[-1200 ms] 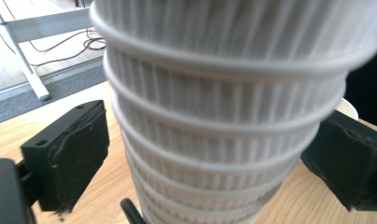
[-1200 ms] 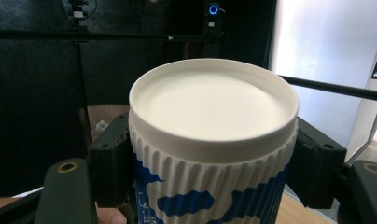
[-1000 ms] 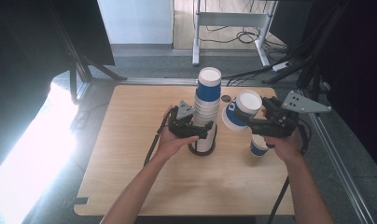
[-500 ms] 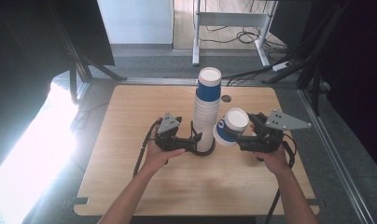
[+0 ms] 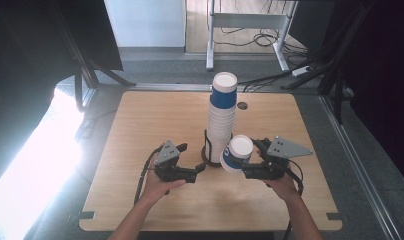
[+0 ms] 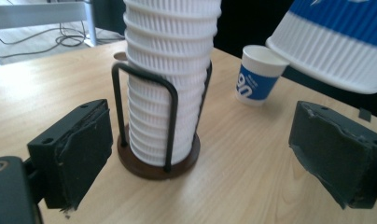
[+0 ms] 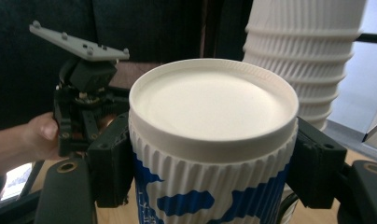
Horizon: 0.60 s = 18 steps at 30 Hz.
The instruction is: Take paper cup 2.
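A tall stack of ribbed white paper cups (image 5: 221,120), topped by a blue-banded one, stands in a black wire holder (image 5: 208,150) at the table's middle. My right gripper (image 5: 243,169) is shut on a blue-and-white paper cup (image 5: 236,154), tilted, just right of the holder's base; in the right gripper view this cup (image 7: 210,140) sits between both jaws with its white end facing the camera. My left gripper (image 5: 199,170) lies low, left of the holder, open. Its jaws have just been closing, with nothing between them (image 6: 205,163). The stack (image 6: 170,70) stands just beyond them.
A second small blue-and-white cup (image 6: 257,74) stands upright on the wooden table (image 5: 140,130) beyond the holder. A round cable hole (image 5: 242,106) is near the far edge. Cables and a metal frame lie on the floor behind the table.
Both hands have come down and toward the table's near side. The right gripper brought its cup from beside the upper stack to the holder's base. The left gripper backed away from the stack.
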### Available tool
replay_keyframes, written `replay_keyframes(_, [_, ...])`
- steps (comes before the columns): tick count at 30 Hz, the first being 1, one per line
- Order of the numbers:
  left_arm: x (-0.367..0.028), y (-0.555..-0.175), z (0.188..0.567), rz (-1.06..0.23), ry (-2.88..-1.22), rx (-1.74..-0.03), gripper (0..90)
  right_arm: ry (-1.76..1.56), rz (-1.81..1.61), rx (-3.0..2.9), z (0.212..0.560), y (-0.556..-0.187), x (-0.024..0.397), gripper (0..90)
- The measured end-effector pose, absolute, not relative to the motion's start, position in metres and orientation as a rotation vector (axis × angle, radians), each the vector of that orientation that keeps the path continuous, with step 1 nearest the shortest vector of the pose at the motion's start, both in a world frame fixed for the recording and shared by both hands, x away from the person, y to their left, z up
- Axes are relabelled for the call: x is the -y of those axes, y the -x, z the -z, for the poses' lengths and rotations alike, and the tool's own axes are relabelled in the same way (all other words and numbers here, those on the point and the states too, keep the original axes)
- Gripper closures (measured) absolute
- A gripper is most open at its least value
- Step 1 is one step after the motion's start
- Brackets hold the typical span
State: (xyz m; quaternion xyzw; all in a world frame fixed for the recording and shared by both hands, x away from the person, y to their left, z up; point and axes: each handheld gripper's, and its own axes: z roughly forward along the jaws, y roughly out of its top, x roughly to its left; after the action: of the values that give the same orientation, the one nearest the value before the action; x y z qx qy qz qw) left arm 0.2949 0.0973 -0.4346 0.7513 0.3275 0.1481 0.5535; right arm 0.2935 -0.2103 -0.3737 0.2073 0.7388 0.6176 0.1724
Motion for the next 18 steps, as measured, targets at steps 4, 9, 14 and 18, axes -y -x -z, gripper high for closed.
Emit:
replay_keyframes(4, [-0.102, -0.289, 0.440, -0.334, -1.770, -0.783, 6.7, -0.595, -1.740, -2.110, 0.387, -0.290, 0.205, 27.4])
replay_keyframes(9, [-0.107, -0.284, 0.449, -0.306, -1.777, -0.779, 6.8, -0.623, -1.742, -2.122, 0.404, -0.288, 0.201, 27.4])
replay_keyframes(14, [-0.109, -0.279, 0.457, -0.291, -1.811, -0.776, 6.8, -0.657, -1.742, -2.127, 0.420, -0.285, 0.198, 27.4])
replay_keyframes(18, [-0.110, -0.275, 0.460, -0.283, -1.816, -0.777, 6.8, -0.661, -1.698, -2.150, 0.427, -0.285, 0.194, 27.3])
